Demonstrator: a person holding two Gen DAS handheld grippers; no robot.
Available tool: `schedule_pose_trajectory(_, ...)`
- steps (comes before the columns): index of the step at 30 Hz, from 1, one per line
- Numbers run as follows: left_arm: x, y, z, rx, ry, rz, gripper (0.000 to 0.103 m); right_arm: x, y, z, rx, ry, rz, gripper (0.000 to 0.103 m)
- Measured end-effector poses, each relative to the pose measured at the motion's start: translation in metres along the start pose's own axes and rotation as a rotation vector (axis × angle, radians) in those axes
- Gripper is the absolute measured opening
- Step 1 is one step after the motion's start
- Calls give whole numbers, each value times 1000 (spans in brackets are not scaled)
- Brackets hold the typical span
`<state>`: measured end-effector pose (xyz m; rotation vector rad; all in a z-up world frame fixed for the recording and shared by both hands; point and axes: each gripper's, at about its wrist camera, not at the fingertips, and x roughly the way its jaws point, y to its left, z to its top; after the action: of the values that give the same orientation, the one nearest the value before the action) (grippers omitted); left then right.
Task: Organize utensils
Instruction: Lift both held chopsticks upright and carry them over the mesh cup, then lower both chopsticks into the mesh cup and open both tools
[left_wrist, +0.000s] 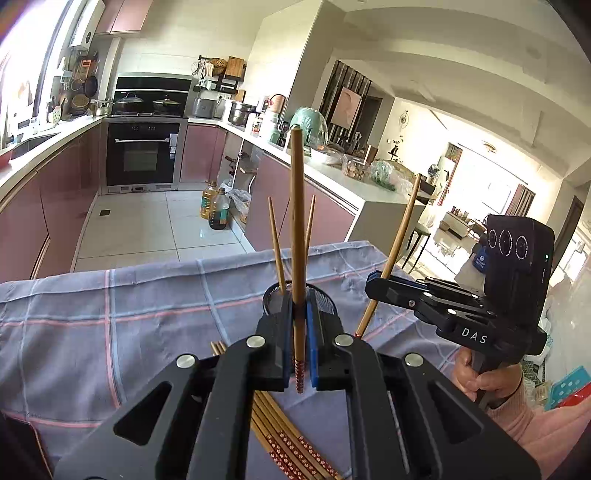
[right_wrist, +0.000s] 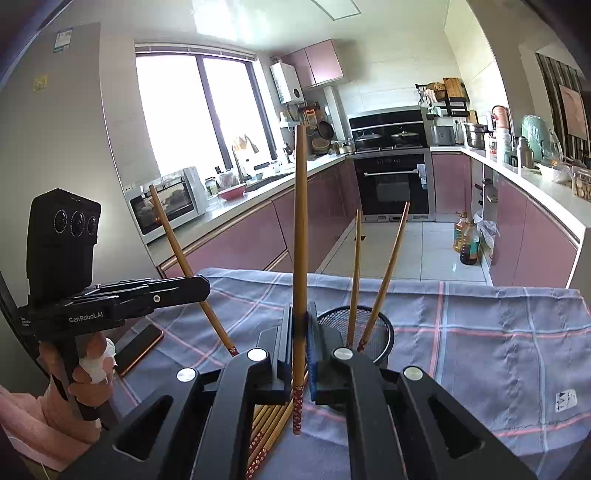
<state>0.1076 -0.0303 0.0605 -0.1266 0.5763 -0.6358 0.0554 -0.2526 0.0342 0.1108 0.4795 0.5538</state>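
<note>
Both grippers hang above a table with a checked cloth (left_wrist: 110, 325). My left gripper (left_wrist: 298, 308) is shut on a bamboo chopstick (left_wrist: 296, 221) that stands nearly upright, red patterned end down. My right gripper (right_wrist: 300, 323) is shut on another upright chopstick (right_wrist: 300, 221). Each shows in the other's view: the right gripper (left_wrist: 373, 284) with its slanted chopstick (left_wrist: 400, 236), the left gripper (right_wrist: 204, 287) with its chopstick (right_wrist: 177, 243). Just beyond the fingers stands a black mesh holder (left_wrist: 327, 301) (right_wrist: 384, 332) with two chopsticks (right_wrist: 355, 273) in it. Several more chopsticks (left_wrist: 291, 446) (right_wrist: 264, 424) lie on the cloth below.
A dark phone (right_wrist: 140, 347) lies on the cloth at the left. The table's far edge (left_wrist: 147, 267) drops to a tiled kitchen floor with oil bottles (left_wrist: 216, 208). Pink cabinets and a cluttered counter (left_wrist: 332, 166) line both sides. A person's hands in pink sleeves (left_wrist: 532, 417) hold the grippers.
</note>
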Motion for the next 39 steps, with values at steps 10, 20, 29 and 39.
schedule_pose_trajectory(10, 12, -18, 45, 43, -68, 21, 7, -3, -14, 38, -5, -101, -48, 6)
schedule_pose_trajectory(20, 60, -18, 34, 60, 51, 84, 7, 41, -32, 21, 16, 13, -92, 6)
schedule_pose_trajectory(29, 95, -10, 13, 88, 179, 74, 7, 79, -45, -4, 53, 193, -106, 6)
schedule_pose_trajectory(39, 121, 3, 16, 70, 208, 106, 12, 89, -54, -7, 97, 214, -128, 8)
